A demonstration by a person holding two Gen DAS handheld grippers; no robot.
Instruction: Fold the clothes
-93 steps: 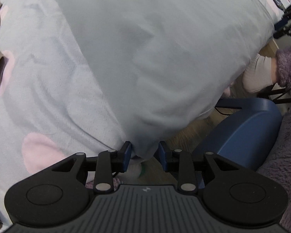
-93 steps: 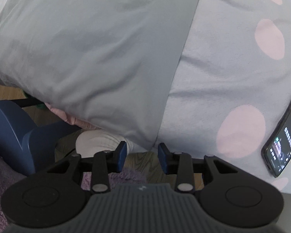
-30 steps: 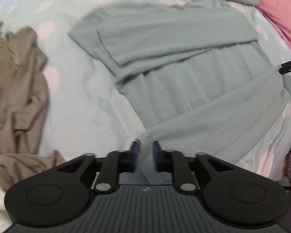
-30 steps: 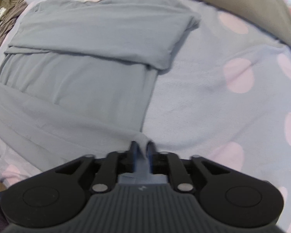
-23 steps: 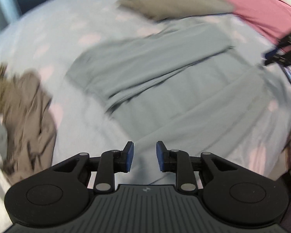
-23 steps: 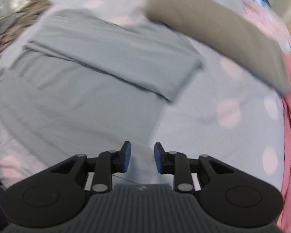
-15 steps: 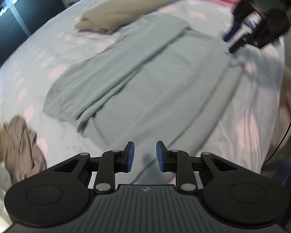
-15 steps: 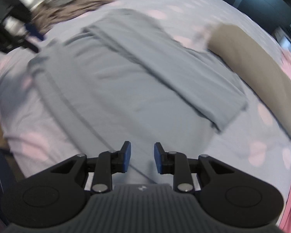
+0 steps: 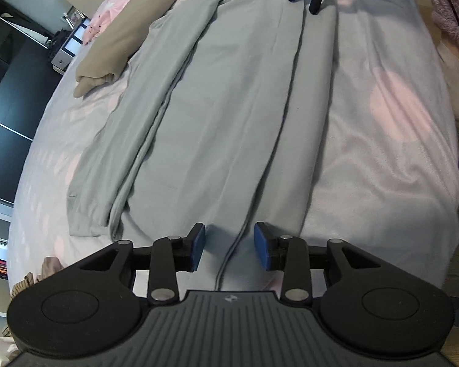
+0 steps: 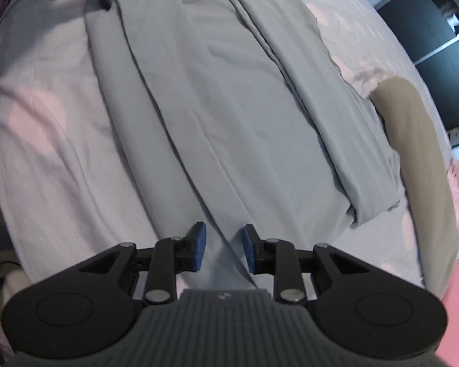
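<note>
A: Grey-green knit, thin and limp: the garment (image 9: 229,116) lies flat on the bed (image 9: 391,153), stretched lengthwise between the two sets of fingers. Its far long side is already turned in as a folded band (image 9: 143,116). A second lengthwise crease (image 9: 284,116) runs from between the left fingers to the opposite end.

B: State of the fingers?

A: Left gripper (image 9: 229,246): fingers spread and opening wider, pinching nothing; the crease passes through the gap without touching either pad. Right gripper (image 10: 222,246): fingers apart, cloth below them, nothing gripped. Each gripper hovers at one short end of the garment, facing the other.

B: Step in hand?

A: Probably gripping the near band at both ends to turn it in. Procedure: lower each pair of fingers so that one pad goes beneath the band's edge and one on top. Close both sides together. Lift only enough to clear the middle panel. Carry both ends across at an equal rate, so the band lands parallel to the folded band.

B: Risks?

A: Thin cloth slips from a shallow pinch; bite well in from the edge. Unequal travel skews the fold. Beyond the garment, avoid snagging the tan pillow (image 9: 128,30) lying beside the folded band.
</note>
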